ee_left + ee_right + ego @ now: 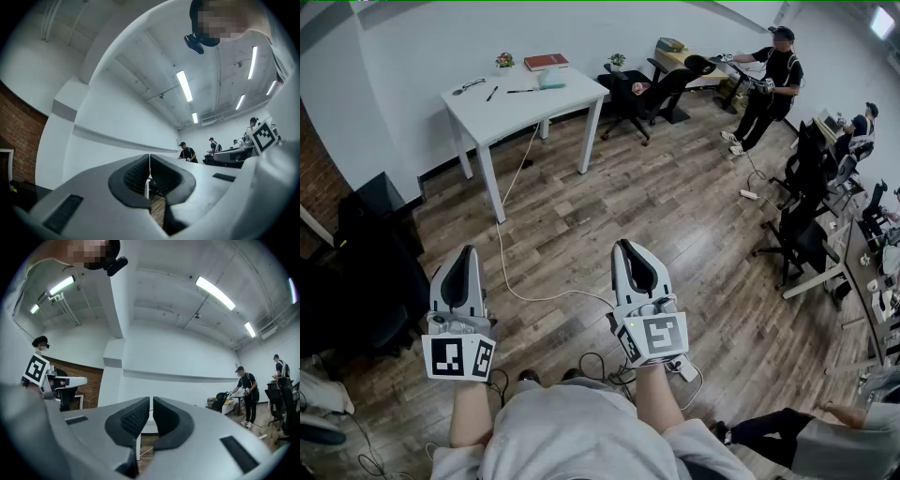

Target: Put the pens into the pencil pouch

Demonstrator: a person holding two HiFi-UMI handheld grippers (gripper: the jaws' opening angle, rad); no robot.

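Far off at the upper left stands a white table (487,111). On it lie a black pen (521,91), a second short pen (491,94) and a pale teal pencil pouch (551,79). Both grippers are held low over the wooden floor, close to my body and well short of the table. My left gripper (467,251) is shut with nothing in it; in its own view the pads (136,173) meet along a thin line. My right gripper (623,246) is also shut and empty, its pads (136,416) nearly touching.
Also on the table are glasses (469,86), a red book (546,62) and a small plant (504,60). A white cable (511,272) runs from the table across the floor. Black office chairs (642,94) and a standing person (769,80) are at the back right, with more chairs (806,225) along the right.
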